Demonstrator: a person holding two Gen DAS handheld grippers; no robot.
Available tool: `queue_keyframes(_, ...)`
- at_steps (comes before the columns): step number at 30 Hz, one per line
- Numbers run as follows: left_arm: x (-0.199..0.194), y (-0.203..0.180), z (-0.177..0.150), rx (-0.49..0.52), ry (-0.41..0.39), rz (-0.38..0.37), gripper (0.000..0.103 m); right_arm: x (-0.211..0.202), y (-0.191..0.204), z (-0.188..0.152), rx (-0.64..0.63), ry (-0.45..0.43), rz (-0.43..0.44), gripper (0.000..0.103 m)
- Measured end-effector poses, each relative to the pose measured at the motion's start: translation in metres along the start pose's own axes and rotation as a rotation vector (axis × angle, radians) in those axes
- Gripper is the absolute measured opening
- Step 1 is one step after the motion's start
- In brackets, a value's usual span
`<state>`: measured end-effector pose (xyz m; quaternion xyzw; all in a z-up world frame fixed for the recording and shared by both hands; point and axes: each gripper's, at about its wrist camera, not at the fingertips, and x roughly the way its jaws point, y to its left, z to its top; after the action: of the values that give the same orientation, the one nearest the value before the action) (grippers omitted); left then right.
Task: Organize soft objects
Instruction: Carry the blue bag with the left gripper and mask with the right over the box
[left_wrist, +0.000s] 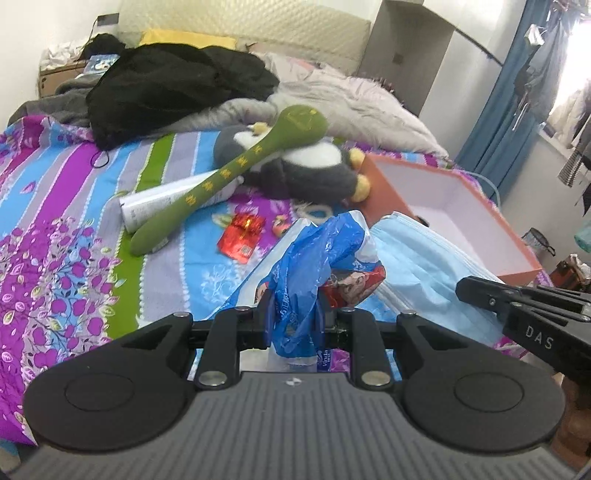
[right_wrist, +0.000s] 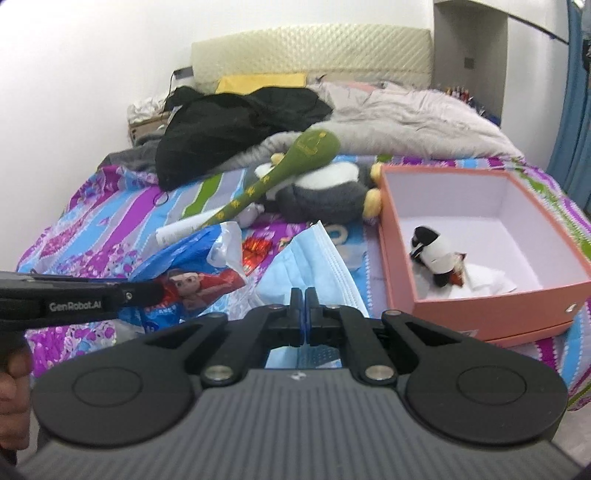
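My left gripper (left_wrist: 293, 308) is shut on a crumpled blue plastic bag (left_wrist: 314, 254) and holds it over the bed's near edge; the bag also shows in the right wrist view (right_wrist: 184, 266). My right gripper (right_wrist: 303, 300) is shut on a light blue face mask (right_wrist: 314, 258), which also shows in the left wrist view (left_wrist: 417, 266). An open orange box (right_wrist: 491, 310) stands at the right with a small black-and-white plush (right_wrist: 434, 254) inside. A grey penguin plush (left_wrist: 303, 166) lies mid-bed with a green plush stick (left_wrist: 229, 173) across it.
A white tube (left_wrist: 166, 201) lies under the green stick. A red packet (left_wrist: 242, 236) lies on the striped bedsheet (left_wrist: 66, 206). Black clothing (left_wrist: 173, 85) and a grey blanket (left_wrist: 351, 99) are piled at the far end. Blue curtains (left_wrist: 502, 96) hang at the right.
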<state>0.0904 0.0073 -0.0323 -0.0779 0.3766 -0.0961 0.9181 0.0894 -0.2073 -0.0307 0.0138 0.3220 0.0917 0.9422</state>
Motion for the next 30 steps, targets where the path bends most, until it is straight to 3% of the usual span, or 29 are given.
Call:
queue_keyframes(16,-0.003,-0.061,0.021,0.052,-0.005,-0.126,0.025,-0.054,-0.051,0.003,0.084,-0.099,-0.127,0.004)
queue_keyframes(22,0.019,-0.099,0.054,0.115,-0.007,-0.189,0.025,-0.049,-0.082,0.022,0.097,-0.15,-0.18,0.004)
queue_keyframes(30,0.072,-0.155,0.119,0.189,-0.004,-0.229,0.025,-0.009,-0.133,0.065,0.117,-0.171,-0.234,0.004)
